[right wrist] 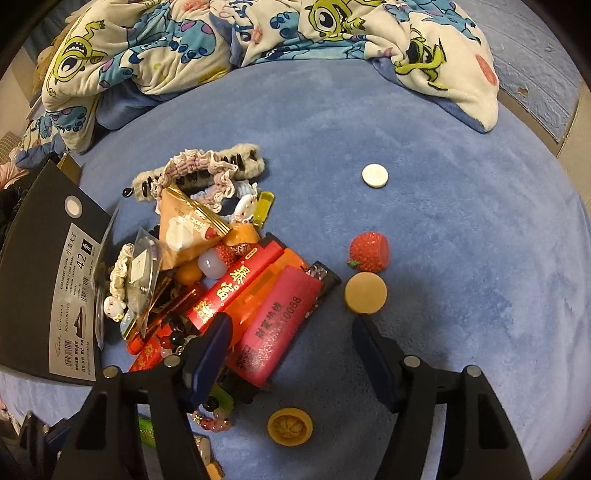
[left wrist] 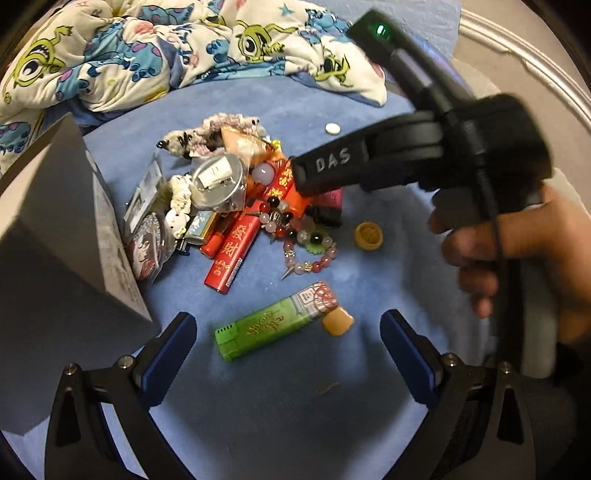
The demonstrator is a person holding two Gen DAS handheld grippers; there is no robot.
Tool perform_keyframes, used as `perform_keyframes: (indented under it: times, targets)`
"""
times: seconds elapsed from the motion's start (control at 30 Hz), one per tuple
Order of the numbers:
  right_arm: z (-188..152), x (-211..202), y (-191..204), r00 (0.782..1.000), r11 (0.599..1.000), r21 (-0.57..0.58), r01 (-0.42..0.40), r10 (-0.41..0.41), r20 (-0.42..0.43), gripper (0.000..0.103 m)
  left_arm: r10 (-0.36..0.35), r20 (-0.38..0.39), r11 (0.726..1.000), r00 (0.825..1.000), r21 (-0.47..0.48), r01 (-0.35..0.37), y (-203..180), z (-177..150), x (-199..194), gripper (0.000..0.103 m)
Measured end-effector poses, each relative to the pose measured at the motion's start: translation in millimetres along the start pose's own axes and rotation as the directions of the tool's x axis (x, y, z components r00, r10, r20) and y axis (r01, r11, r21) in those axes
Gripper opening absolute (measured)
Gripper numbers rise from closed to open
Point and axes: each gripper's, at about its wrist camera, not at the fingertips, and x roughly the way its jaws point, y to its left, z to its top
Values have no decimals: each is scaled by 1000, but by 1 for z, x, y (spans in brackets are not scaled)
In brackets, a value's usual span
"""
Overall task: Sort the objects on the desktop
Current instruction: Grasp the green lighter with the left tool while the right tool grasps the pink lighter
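A pile of small objects lies on a blue plush surface (right wrist: 461,240): red lighters (left wrist: 231,254), a bead bracelet (left wrist: 310,254), a clear round case (left wrist: 219,181), hair ties (right wrist: 199,170). A green lighter (left wrist: 275,325) lies between the fingers of my open left gripper (left wrist: 288,332), with a tan stopper (left wrist: 338,321) beside it. My open right gripper (right wrist: 290,339) hovers over a pink lighter (right wrist: 277,325) at the pile's right edge. In the left wrist view the right gripper's black body (left wrist: 424,147) hangs over the pile.
A grey shoebox (right wrist: 48,280) stands left of the pile, also in the left wrist view (left wrist: 55,236). A cartoon-print blanket (right wrist: 258,33) is bunched at the back. Loose nearby: a white disc (right wrist: 375,175), a red strawberry charm (right wrist: 369,251), a tan disc (right wrist: 365,293), a yellow cap (right wrist: 290,426).
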Motion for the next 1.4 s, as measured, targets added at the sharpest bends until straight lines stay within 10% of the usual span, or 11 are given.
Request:
perform_keyframes:
  times: [0.5, 0.93, 1.4]
  targets:
    - [-1, -1, -5, 1000, 1000, 10, -18, 18, 8, 50, -32, -50, 999, 998, -34, 30, 8, -6, 27, 81]
    - [-2, -3, -1, 999, 999, -4, -37, 37, 14, 27, -37, -37, 996, 999, -81, 34, 25, -4, 12, 25]
    - [-5, -8, 2, 999, 999, -14, -45, 45, 23, 23, -51, -25, 998, 998, -44, 49, 19, 5, 2, 18]
